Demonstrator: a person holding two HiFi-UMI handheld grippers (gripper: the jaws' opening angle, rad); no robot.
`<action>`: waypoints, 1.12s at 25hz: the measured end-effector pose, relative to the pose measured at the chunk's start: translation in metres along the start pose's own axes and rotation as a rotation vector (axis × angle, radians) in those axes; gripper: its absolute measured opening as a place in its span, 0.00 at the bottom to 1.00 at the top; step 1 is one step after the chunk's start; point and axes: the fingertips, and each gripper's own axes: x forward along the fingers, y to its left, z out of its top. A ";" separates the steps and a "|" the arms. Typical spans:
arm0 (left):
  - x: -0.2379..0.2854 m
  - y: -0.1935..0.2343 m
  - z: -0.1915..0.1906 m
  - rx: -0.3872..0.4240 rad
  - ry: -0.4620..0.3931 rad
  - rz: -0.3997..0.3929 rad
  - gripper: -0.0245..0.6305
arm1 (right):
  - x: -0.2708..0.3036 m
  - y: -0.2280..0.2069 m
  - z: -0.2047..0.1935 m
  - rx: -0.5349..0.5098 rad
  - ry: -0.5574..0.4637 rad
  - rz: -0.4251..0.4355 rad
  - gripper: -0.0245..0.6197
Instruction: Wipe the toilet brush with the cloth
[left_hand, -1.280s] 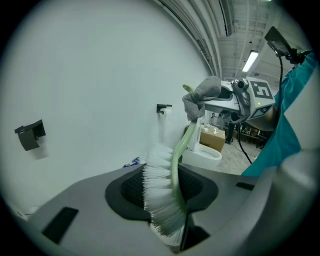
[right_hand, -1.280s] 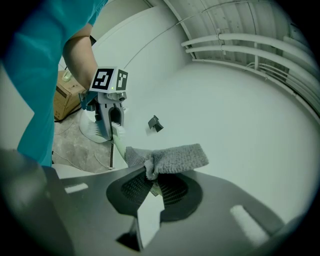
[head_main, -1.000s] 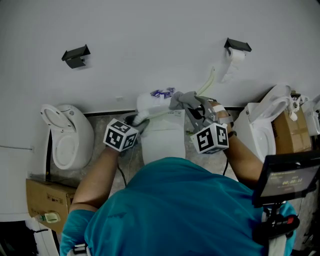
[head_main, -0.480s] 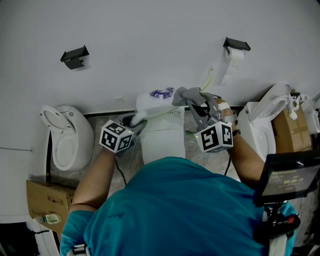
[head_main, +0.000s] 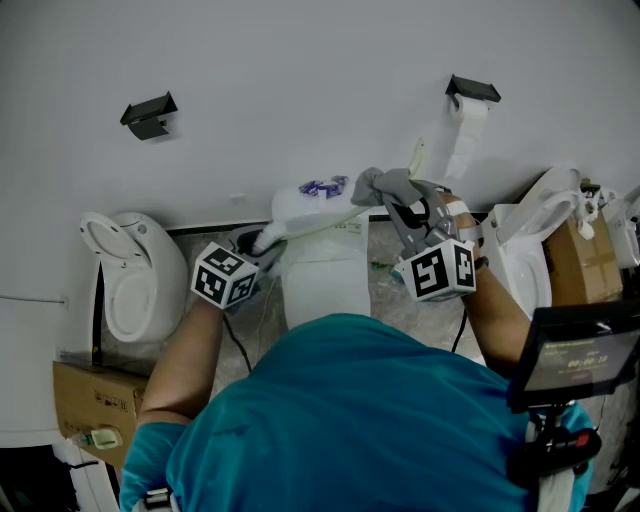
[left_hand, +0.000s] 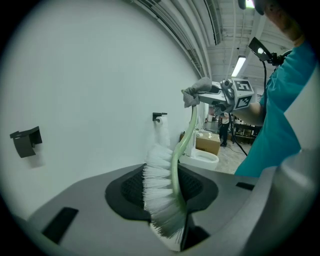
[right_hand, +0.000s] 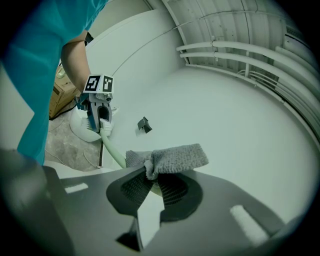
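The toilet brush has a white bristle head (head_main: 270, 237) and a pale green handle (head_main: 352, 214) that slants up to the right. My left gripper (head_main: 259, 246) is shut on the bristle head (left_hand: 161, 192), which fills the gap between its jaws. My right gripper (head_main: 388, 198) is shut on a grey cloth (head_main: 380, 183), which is wrapped round the handle near its upper end. In the right gripper view the cloth (right_hand: 172, 156) bunches over the jaws of the right gripper (right_hand: 155, 186) and the handle (right_hand: 113, 152) runs away to the left gripper (right_hand: 98, 121).
A white toilet (head_main: 325, 285) stands right under the brush, another toilet (head_main: 130, 272) to the left, a third (head_main: 520, 245) to the right. On the wall hang a toilet paper roll (head_main: 466, 125) and a black bracket (head_main: 150, 112). Cardboard box (head_main: 88, 400) at lower left.
My right gripper has slid the cloth up and to the right along the handle. The left gripper has drifted slightly left, still holding the bristle head.
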 end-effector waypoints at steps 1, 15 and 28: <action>-0.001 0.001 0.000 0.008 -0.001 0.004 0.27 | -0.001 -0.001 0.000 0.001 0.000 -0.001 0.09; -0.011 0.007 -0.001 0.064 -0.005 0.017 0.27 | -0.009 -0.025 -0.011 0.021 0.011 -0.027 0.09; -0.021 0.004 -0.005 0.115 0.001 0.026 0.27 | -0.013 -0.050 -0.027 0.062 0.037 -0.056 0.09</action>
